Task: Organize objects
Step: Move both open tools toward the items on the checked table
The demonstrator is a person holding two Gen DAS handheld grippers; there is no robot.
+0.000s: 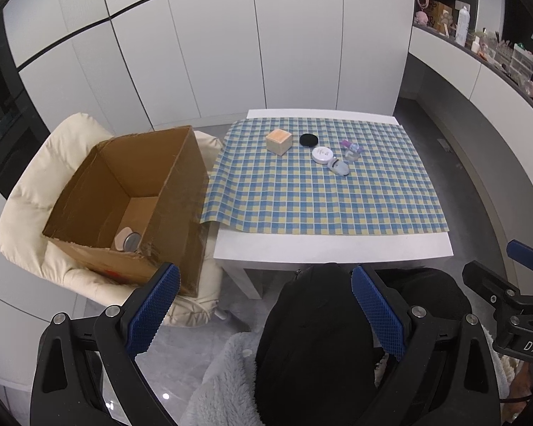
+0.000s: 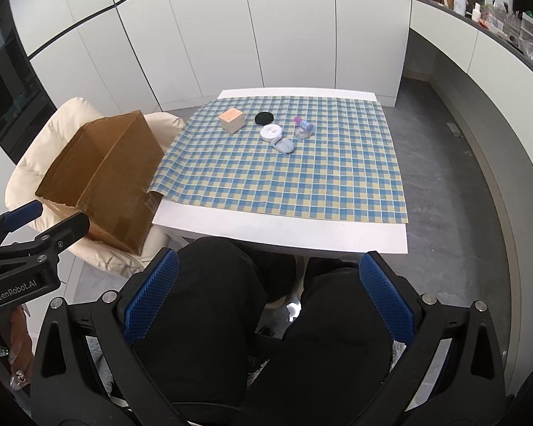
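Observation:
On the checked cloth (image 1: 319,198) (image 2: 302,177) far from me lie a small wooden cube box (image 1: 279,140) (image 2: 232,119), a black round lid (image 1: 308,140) (image 2: 264,118), a white round tin (image 1: 322,154) (image 2: 270,132), a grey curler-like item (image 1: 339,167) (image 2: 284,145) and a small clear bottle with a purple cap (image 1: 351,149) (image 2: 303,127). An open cardboard box (image 1: 131,206) (image 2: 103,174) sits on a cream chair and holds a round compact (image 1: 127,241). My left gripper (image 1: 264,312) and right gripper (image 2: 268,301) both hang open and empty over the person's lap, short of the table.
The white table (image 1: 330,248) (image 2: 284,230) stands before white cabinet doors. A cream padded chair (image 1: 28,220) (image 2: 35,163) is at the left. A curved counter (image 1: 479,71) with clutter runs along the right. The person's dark-clothed knees (image 2: 213,301) and a grey fleece (image 1: 227,383) lie below.

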